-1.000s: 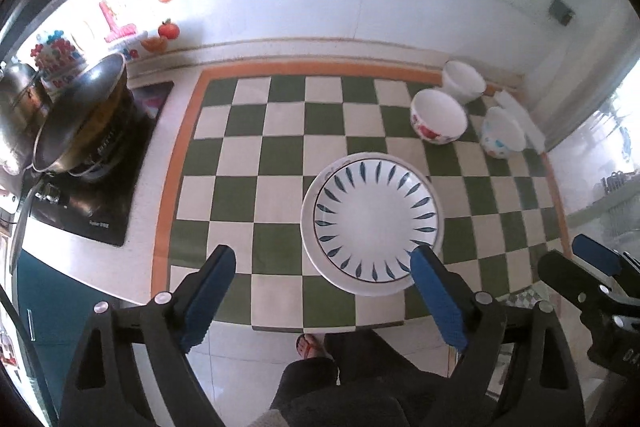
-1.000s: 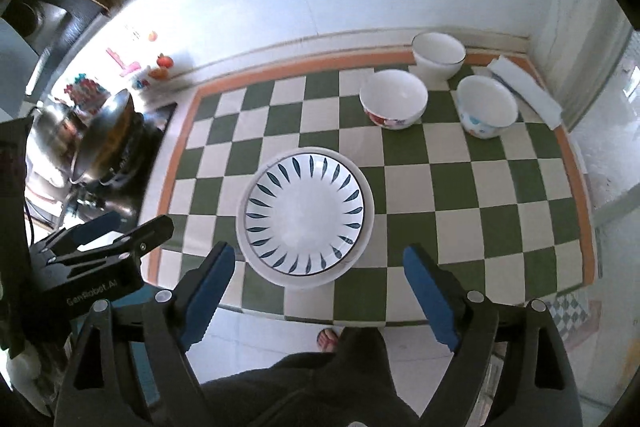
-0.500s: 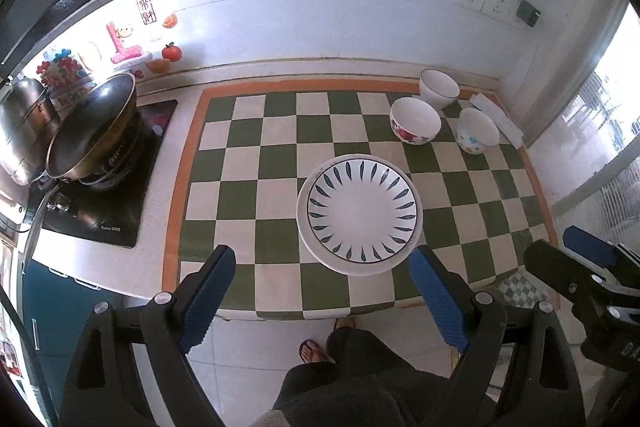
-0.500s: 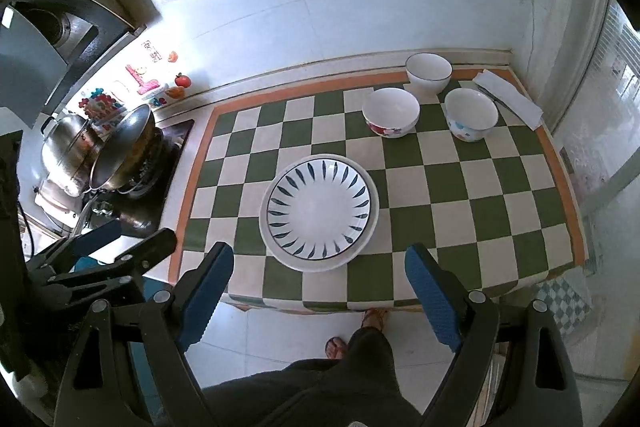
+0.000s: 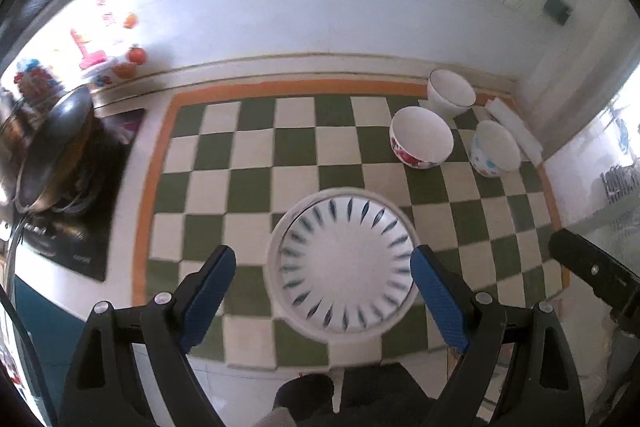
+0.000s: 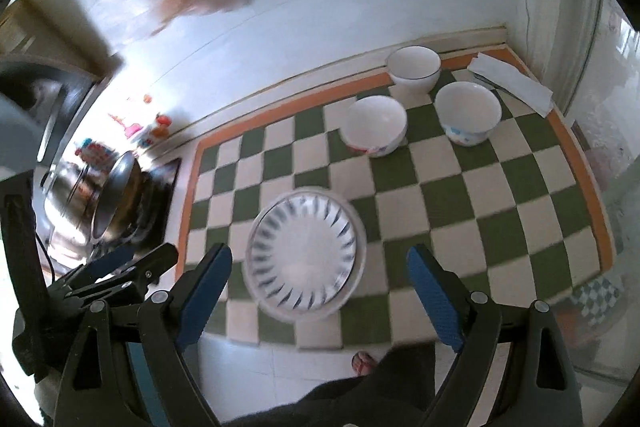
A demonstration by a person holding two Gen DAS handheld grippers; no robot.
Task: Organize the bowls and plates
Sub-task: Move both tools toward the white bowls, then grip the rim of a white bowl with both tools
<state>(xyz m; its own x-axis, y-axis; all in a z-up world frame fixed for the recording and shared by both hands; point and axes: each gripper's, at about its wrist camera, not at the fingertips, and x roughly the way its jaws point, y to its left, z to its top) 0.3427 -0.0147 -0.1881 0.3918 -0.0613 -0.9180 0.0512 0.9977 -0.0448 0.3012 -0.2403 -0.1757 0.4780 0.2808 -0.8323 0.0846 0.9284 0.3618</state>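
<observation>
Both views closer to the round leaf-patterned plate (image 5: 346, 269) than before, glossy ceramic bowls (image 5: 421, 141) behind on checked cloth (image 5: 256, 163), left gripper (image 5: 322, 291) and right gripper (image 6: 318, 291) wide, empty.

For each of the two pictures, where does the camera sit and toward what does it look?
Left wrist: on the left gripper, looking down at the plate; the right gripper, dark trousers show.
Right wrist: on the right gripper, over the same plate; the left gripper, a sandalled foot show.
Shared: plate, three bowls, checked cloth.
</observation>
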